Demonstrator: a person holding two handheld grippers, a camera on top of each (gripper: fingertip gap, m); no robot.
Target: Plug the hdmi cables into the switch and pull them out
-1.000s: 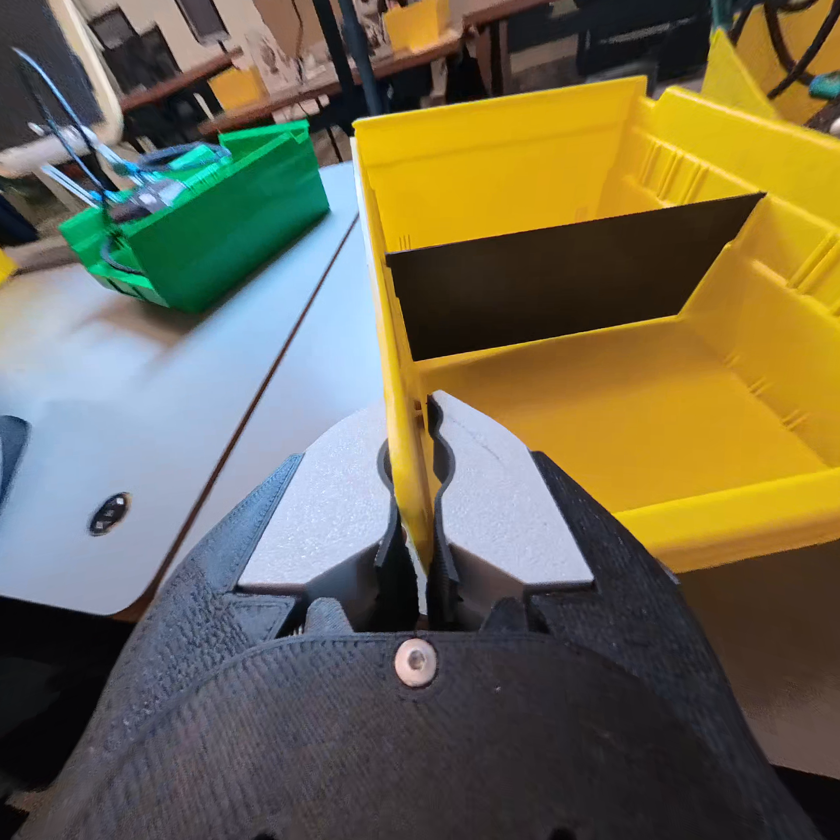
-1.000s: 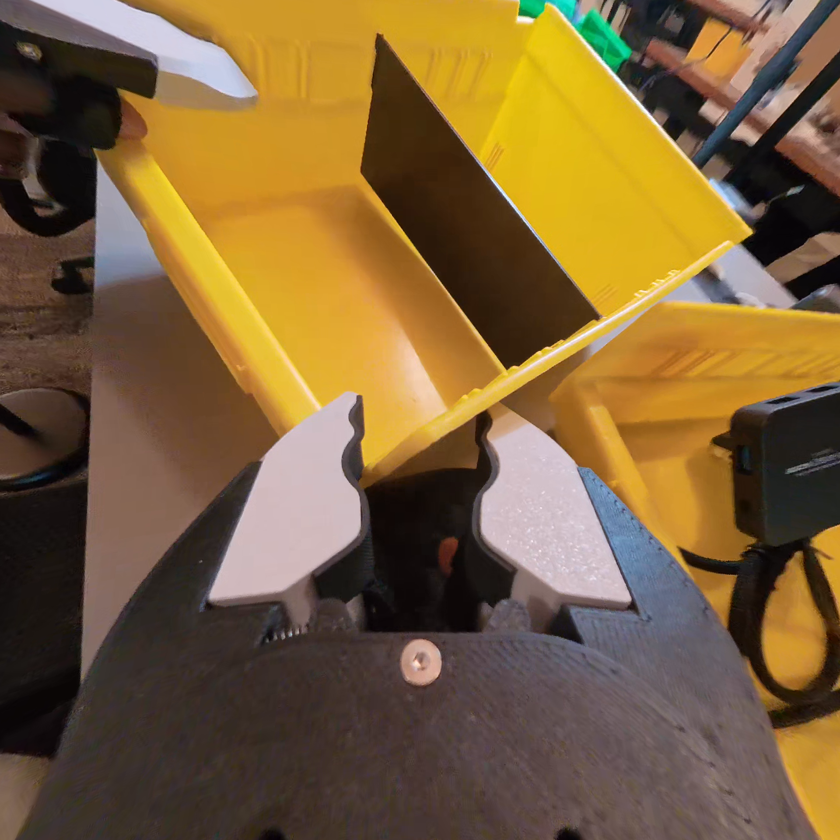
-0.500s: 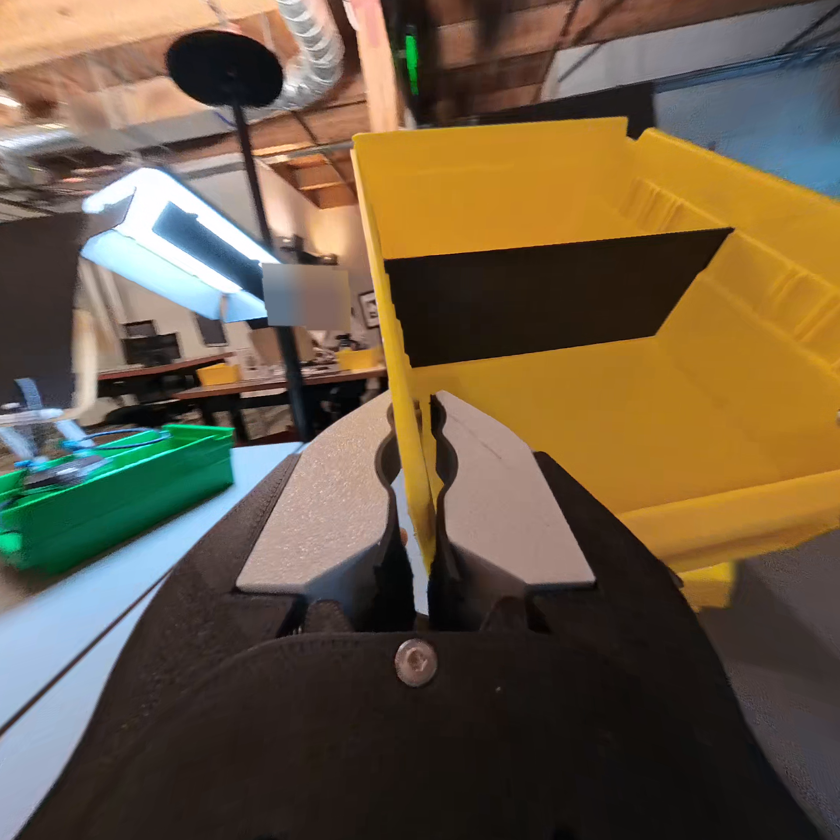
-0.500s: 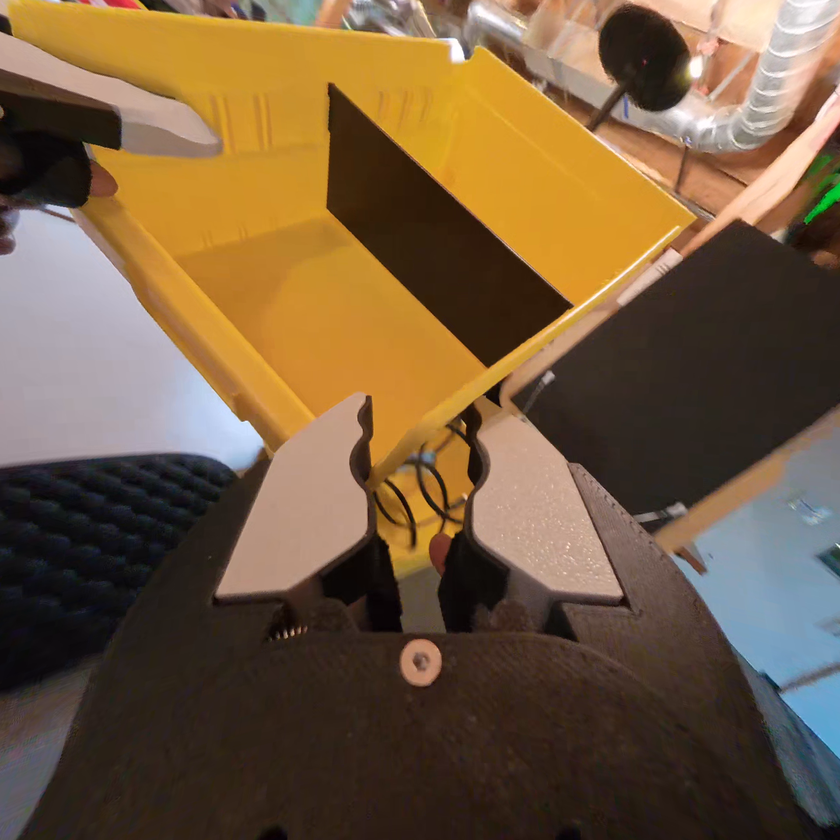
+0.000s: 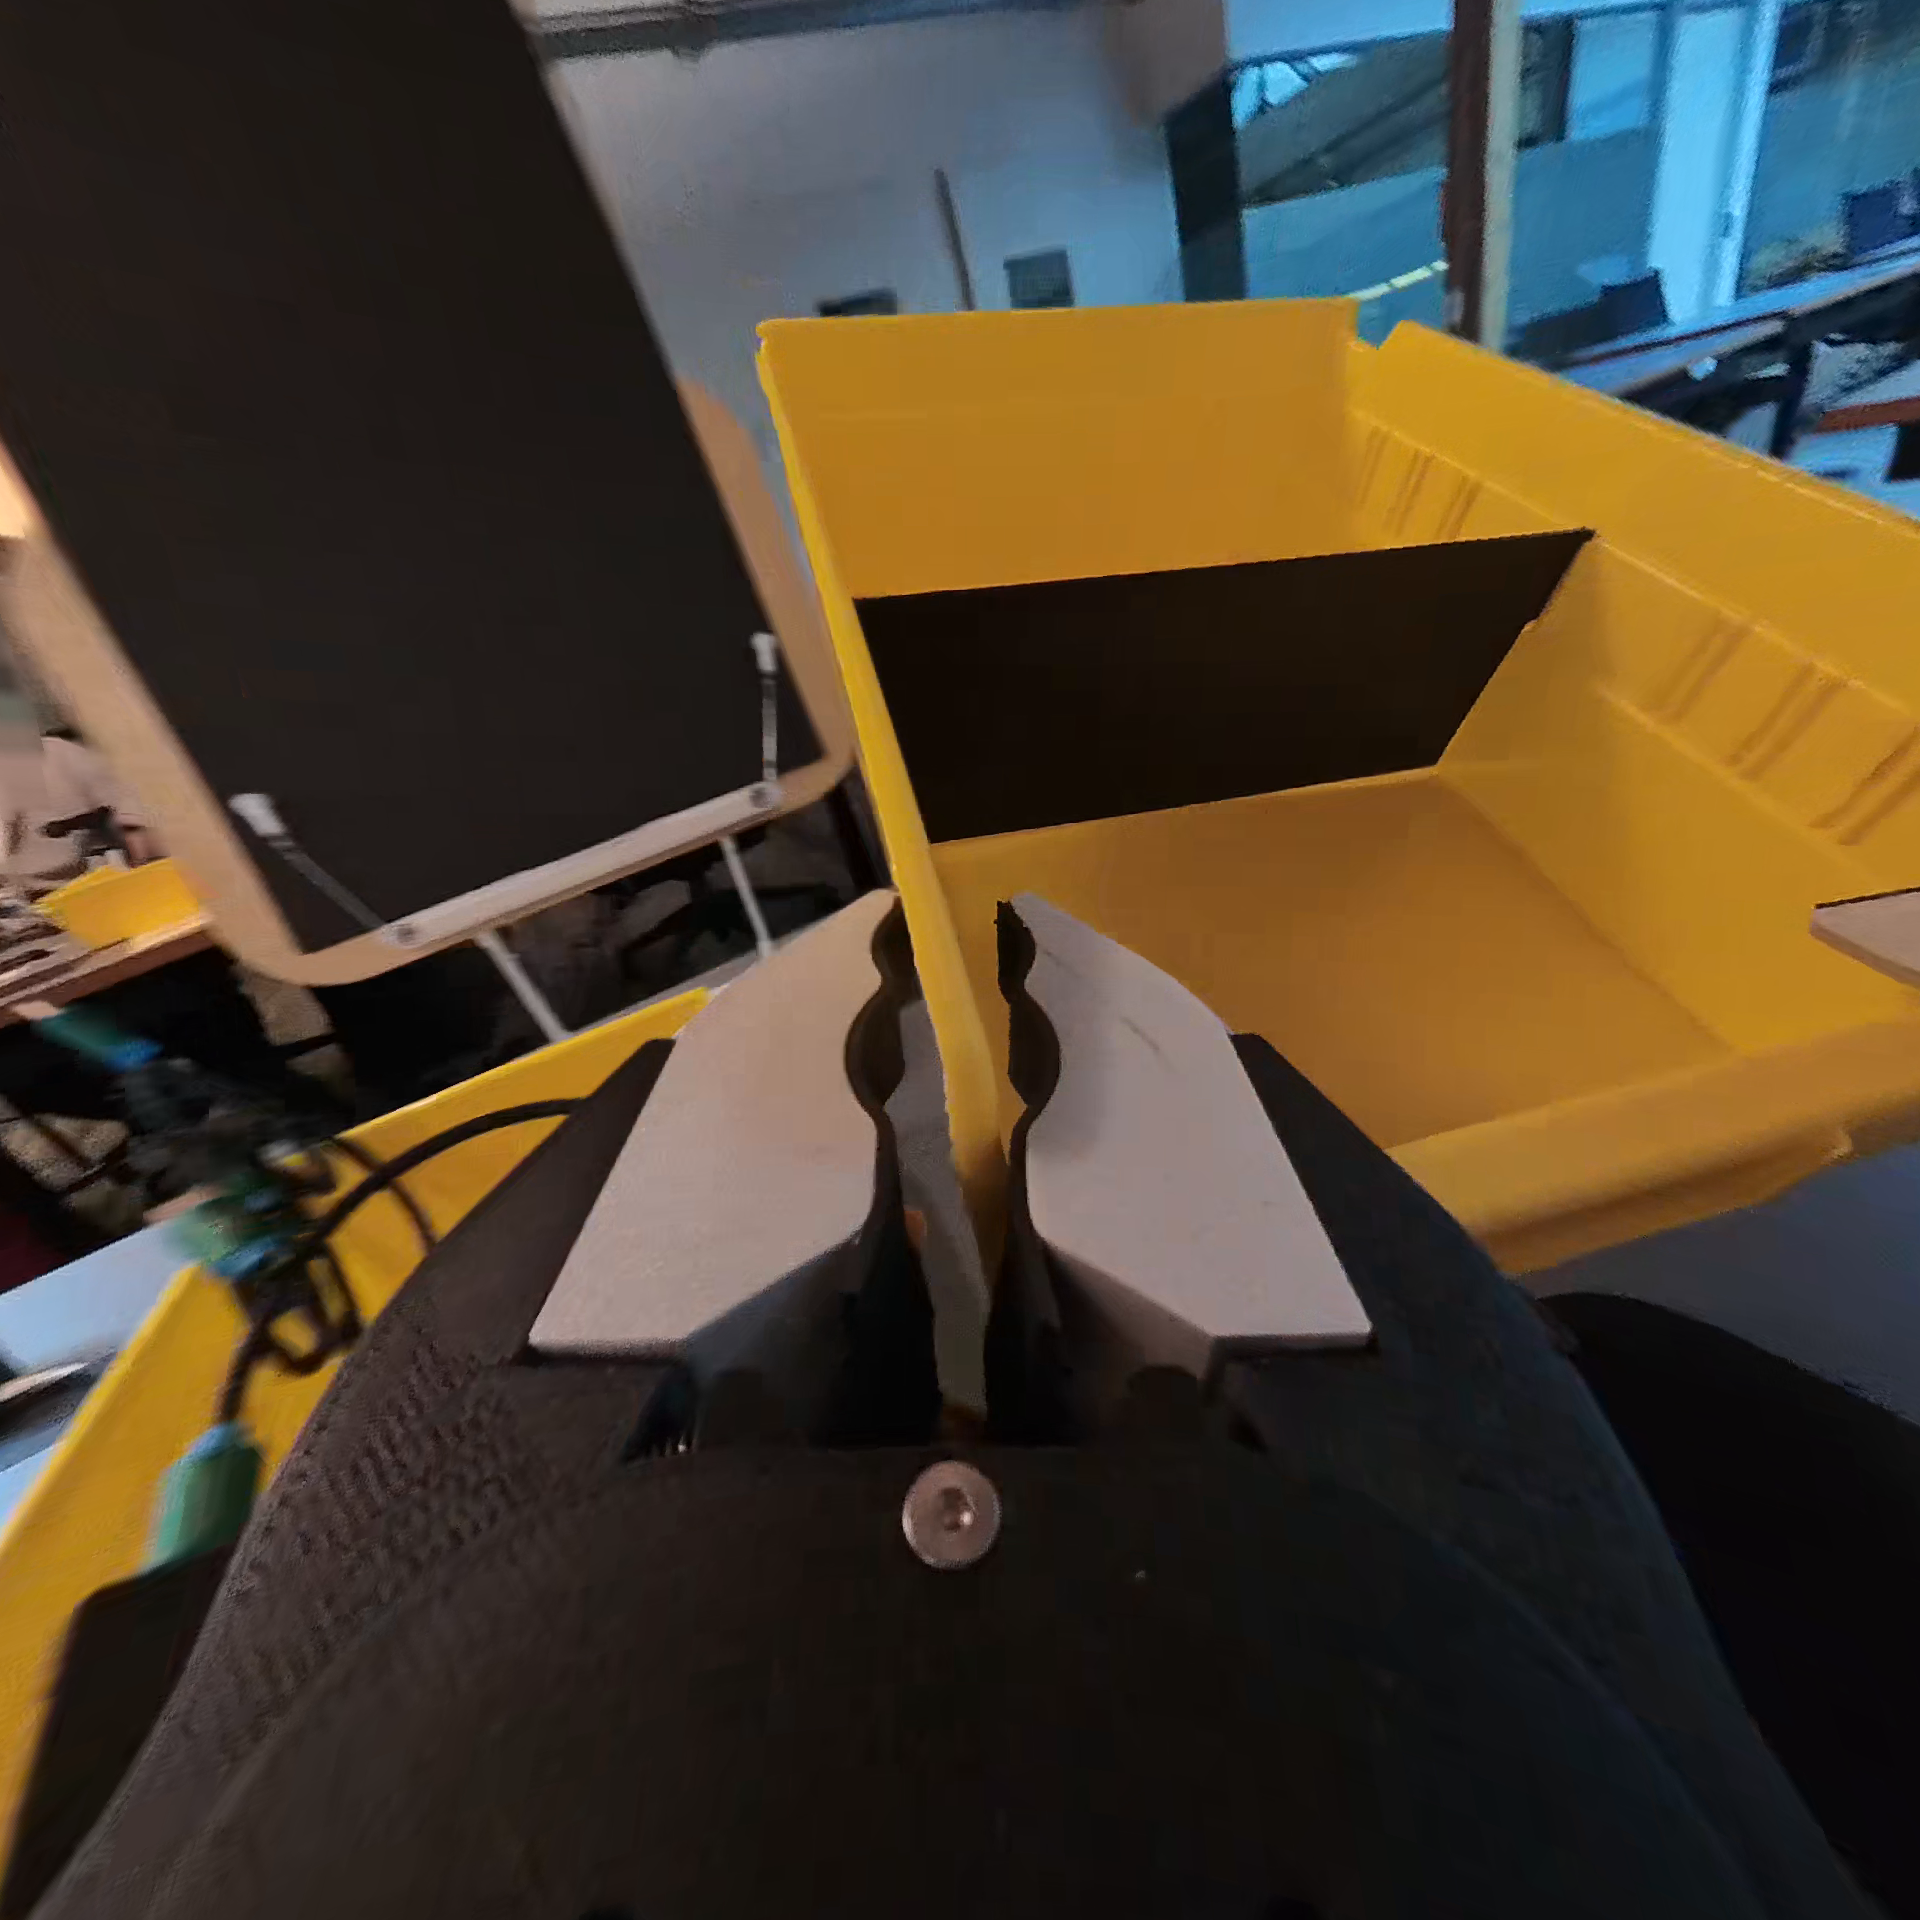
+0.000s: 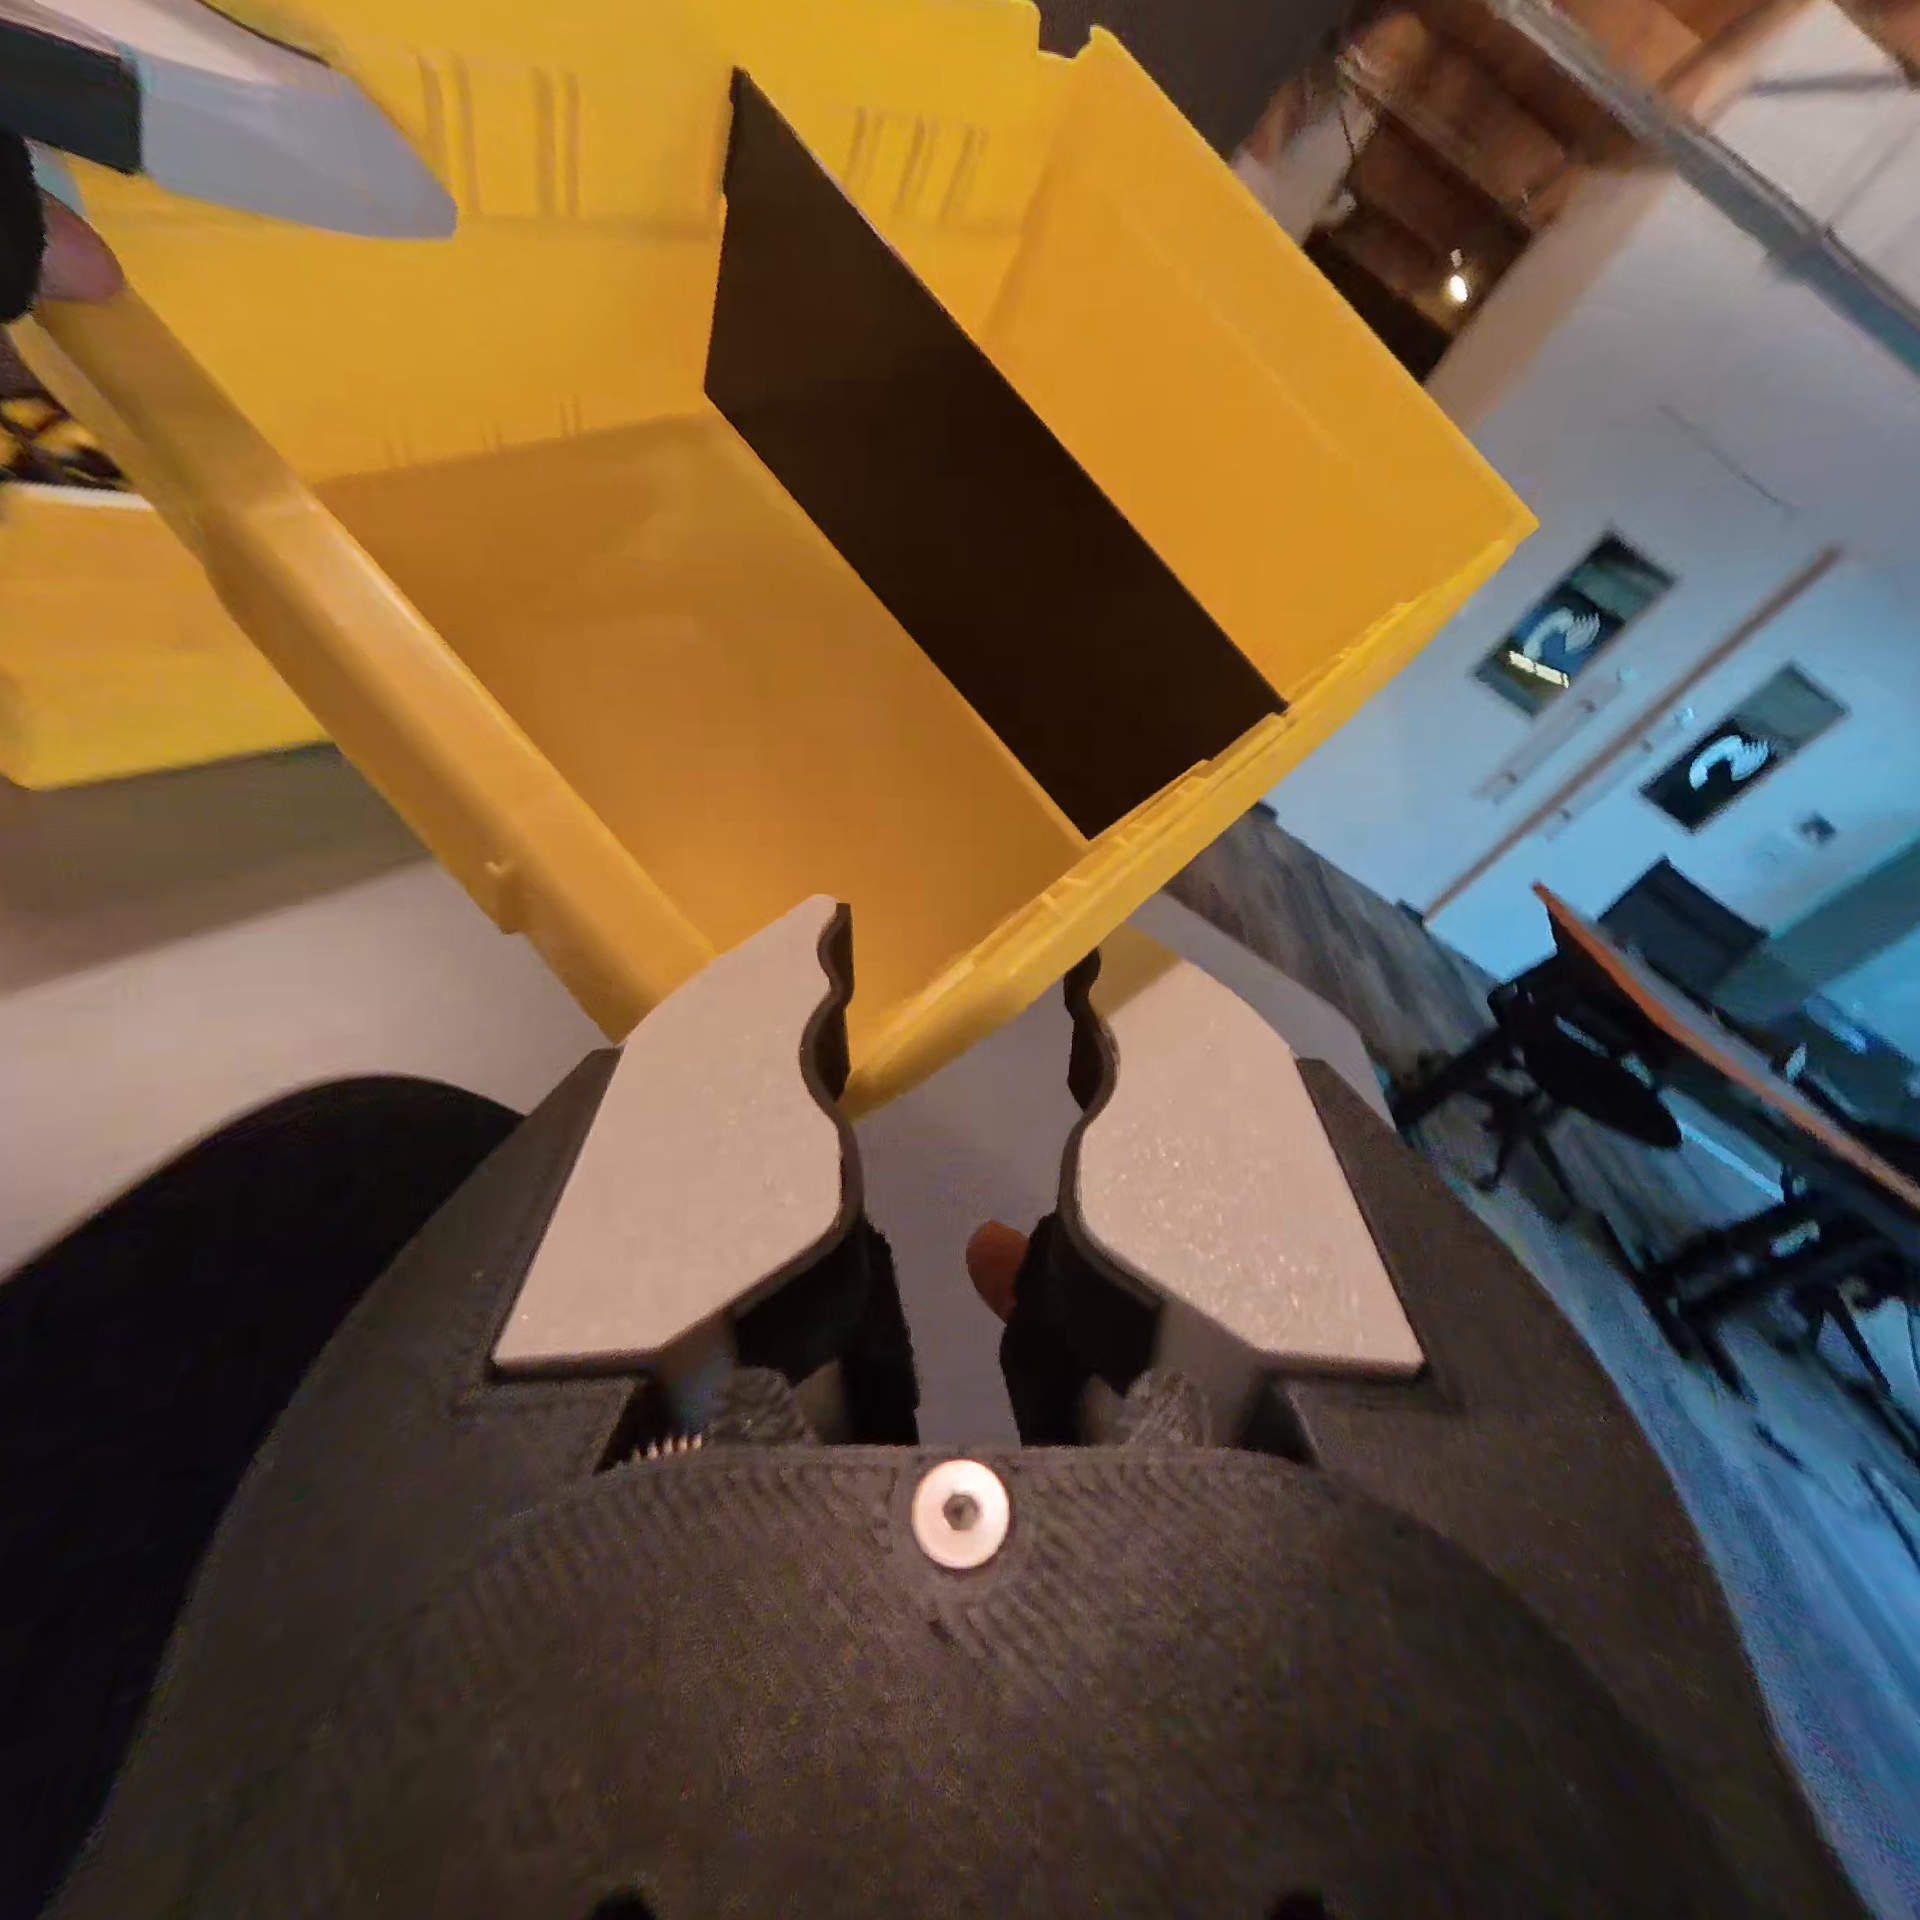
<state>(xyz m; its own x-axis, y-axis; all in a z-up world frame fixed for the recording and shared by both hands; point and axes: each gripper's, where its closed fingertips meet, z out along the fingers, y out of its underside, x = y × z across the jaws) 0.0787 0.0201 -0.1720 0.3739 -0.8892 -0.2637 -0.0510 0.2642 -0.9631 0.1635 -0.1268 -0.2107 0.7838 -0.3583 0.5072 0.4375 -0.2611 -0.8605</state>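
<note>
An empty yellow bin (image 5: pixel 1039 447) with a black divider (image 5: pixel 1174 675) hangs in the air between both grippers. My left gripper (image 5: pixel 951 914) is shut on the bin's left side wall. My right gripper (image 6: pixel 956 935) grips the near corner rim of the same bin (image 6: pixel 1226 416); the rim runs slantwise between its jaws. The divider (image 6: pixel 966 468) and the left gripper's finger (image 6: pixel 312 187) show in the right wrist view. A second yellow bin (image 5: pixel 104 1403) below left holds black cables (image 5: pixel 343 1195) with green plugs. No switch is clearly in view.
A black panel in a pale wooden frame (image 5: pixel 364 416) stands tilted at the left behind the bin. The second yellow bin (image 6: pixel 104 644) lies on the pale table (image 6: pixel 208 987). Tables and chairs (image 6: pixel 1662 1143) stand farther off at the right. One gripper's finger ends stand about 20 cm off the other's.
The empty bin has been lifted off the table and swung round, with both grippers still on it. Both views have swung from the table to the room.
</note>
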